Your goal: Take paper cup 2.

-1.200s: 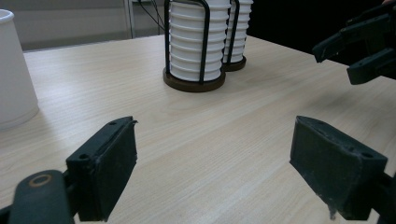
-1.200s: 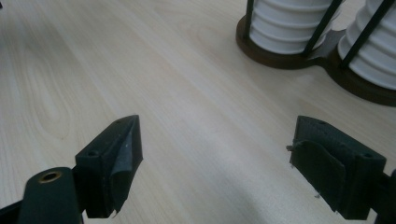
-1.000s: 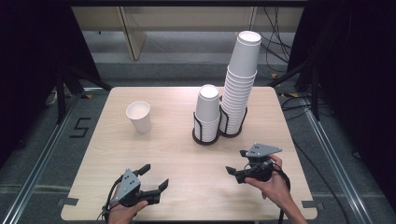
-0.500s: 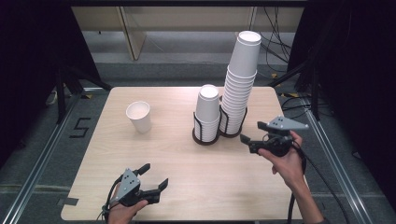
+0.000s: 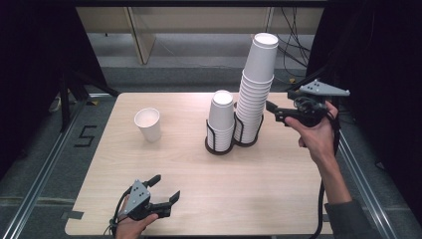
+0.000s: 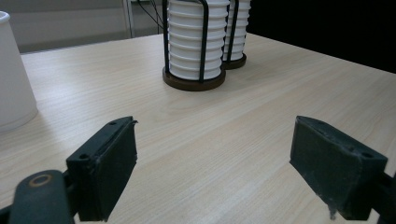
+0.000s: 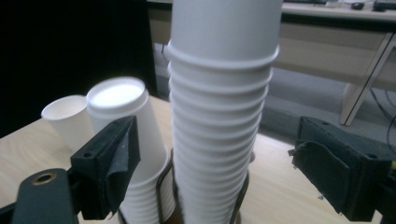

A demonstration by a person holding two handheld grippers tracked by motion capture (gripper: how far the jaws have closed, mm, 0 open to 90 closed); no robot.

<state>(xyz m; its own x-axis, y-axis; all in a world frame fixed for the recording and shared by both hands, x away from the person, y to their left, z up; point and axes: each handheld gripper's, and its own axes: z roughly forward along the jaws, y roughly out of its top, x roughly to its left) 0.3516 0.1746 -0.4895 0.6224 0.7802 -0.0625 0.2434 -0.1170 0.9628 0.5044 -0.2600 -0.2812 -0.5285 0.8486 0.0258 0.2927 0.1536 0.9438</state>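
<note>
High view | right gripper (image 5: 272, 111) fingers wide beside tall cup stack (image 5: 256, 87) | left gripper (image 5: 164, 190) fingers wide, empty

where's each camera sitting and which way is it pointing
High view: above the person's side, looking forward and down on the table; forearms, left gripper and right gripper show.
Left gripper view: low over the tabletop, facing the short stack; its open jaws show.
Right gripper view: raised, facing the tall stack between its open jaws.
All three share both stacks and the single cup.
</note>
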